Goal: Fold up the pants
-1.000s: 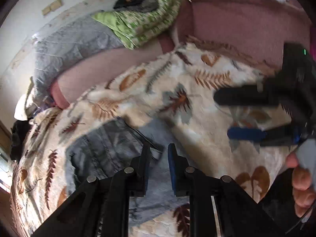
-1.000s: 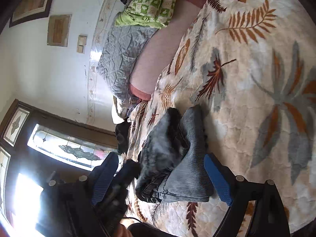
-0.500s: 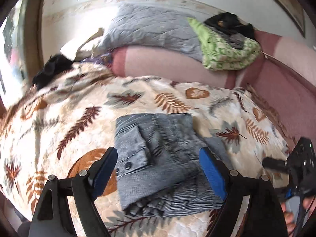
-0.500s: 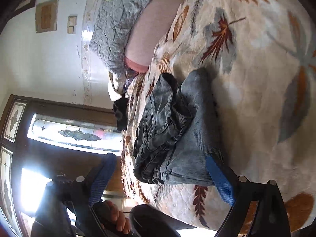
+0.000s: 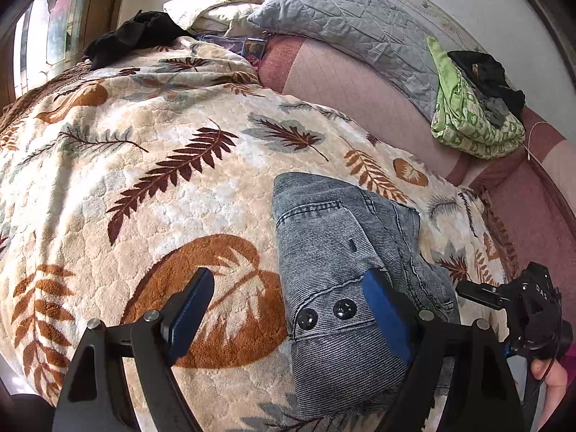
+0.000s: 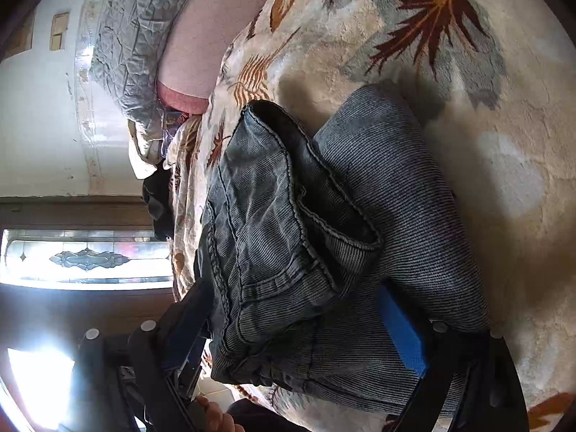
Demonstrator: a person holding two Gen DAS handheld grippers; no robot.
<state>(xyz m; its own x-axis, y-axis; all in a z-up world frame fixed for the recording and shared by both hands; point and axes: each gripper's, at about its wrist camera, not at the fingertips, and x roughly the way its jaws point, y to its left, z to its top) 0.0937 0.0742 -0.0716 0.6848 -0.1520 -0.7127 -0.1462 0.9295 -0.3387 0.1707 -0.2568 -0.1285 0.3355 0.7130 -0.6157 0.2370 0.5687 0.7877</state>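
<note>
Close to the left camera, the left gripper [image 5: 284,309] has its two blue pads wide apart and holds nothing. Its right pad sits over the near edge of the pants [image 5: 345,270]; its left pad is over the bare leaf blanket [image 5: 172,187]. So the pants lie a little to the right of this gripper and stretch away from it, long side going near to far.

The pants are grey jeans, already folded into a thick bundle, lying flat on the blanket. Two dark buttons [image 5: 325,314] show near the front edge.

In the right camera, the right gripper [image 6: 298,327] is also wide apart. The bundle's near end [image 6: 324,252] sits right between its fingers, but I think they do not pinch it yet. This gripper looks nearer to the pants, so it seems best placed to grab next. From the left camera it shows at the right side [image 5: 518,302].

Farther back is a pink couch [image 5: 345,86]. On it lie a grey quilt [image 5: 345,10], a green cloth [image 5: 468,122] and black clothes [image 5: 136,36].
</note>
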